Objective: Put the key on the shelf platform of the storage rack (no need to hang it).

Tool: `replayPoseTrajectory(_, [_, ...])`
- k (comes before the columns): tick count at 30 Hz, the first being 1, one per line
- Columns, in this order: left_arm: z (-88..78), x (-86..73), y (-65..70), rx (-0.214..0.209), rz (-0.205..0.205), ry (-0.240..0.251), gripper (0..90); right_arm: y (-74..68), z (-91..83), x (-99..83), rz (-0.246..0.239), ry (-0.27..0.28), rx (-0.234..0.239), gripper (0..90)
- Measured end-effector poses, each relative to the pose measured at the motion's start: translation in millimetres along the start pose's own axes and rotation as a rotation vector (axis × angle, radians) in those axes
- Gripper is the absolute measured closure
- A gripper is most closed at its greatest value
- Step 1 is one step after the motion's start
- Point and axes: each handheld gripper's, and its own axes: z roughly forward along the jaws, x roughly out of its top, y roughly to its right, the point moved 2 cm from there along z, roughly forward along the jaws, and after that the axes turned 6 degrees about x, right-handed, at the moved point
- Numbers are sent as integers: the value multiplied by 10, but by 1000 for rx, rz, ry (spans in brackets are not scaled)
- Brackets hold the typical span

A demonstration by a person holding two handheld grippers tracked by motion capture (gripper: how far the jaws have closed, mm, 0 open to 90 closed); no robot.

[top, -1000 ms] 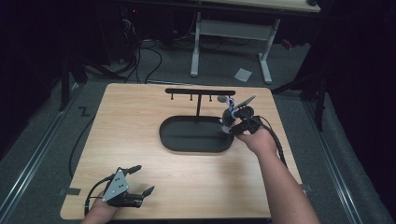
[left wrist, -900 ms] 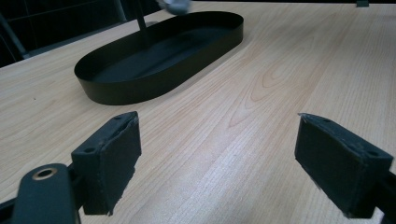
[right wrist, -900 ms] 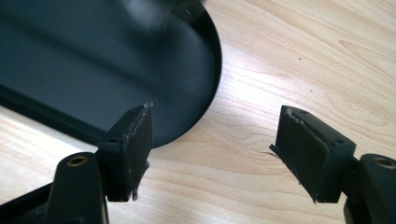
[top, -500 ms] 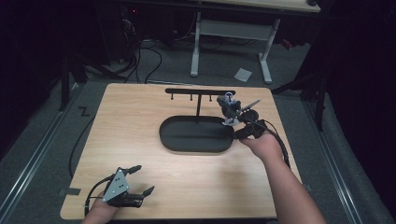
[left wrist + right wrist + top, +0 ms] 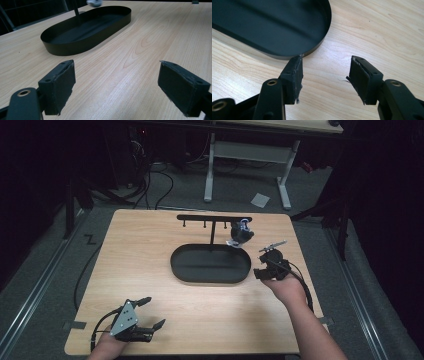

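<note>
We see the right gripper (image 5: 264,265) with jaws apart and empty, at 3 o'clock of the tray (image 5: 210,278). A dark object (image 5: 240,235) hangs from the rack (image 5: 214,218). Our left gripper (image 5: 150,312) gapes wide at 7 o'clock.

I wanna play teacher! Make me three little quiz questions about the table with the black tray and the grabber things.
1. True or false: the right gripper is holding something.
2. What hangs from the rack: A) a small dark object, B) a spoon, C) a towel?
3. Fill in: the left gripper sits near the table's ____ edge, far from the tray.

Key: 1 false, its jaws are open and empty; 2 A; 3 near (the person's).
</note>
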Motion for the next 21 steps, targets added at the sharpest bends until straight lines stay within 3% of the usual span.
replayPoseTrajectory(5, [0, 0, 1, 1, 1, 0, 150, -26, 28, -164, -14, 52, 9, 443])
replayPoseTrajectory(12, [0, 0, -1, 3, -1, -1, 150, -103, 95, -427, -36, 137, 1, 364])
replayPoseTrajectory(21, [2, 1, -9, 6, -5, -3, 151, -224, 167, -797, -24, 277, 55, 287])
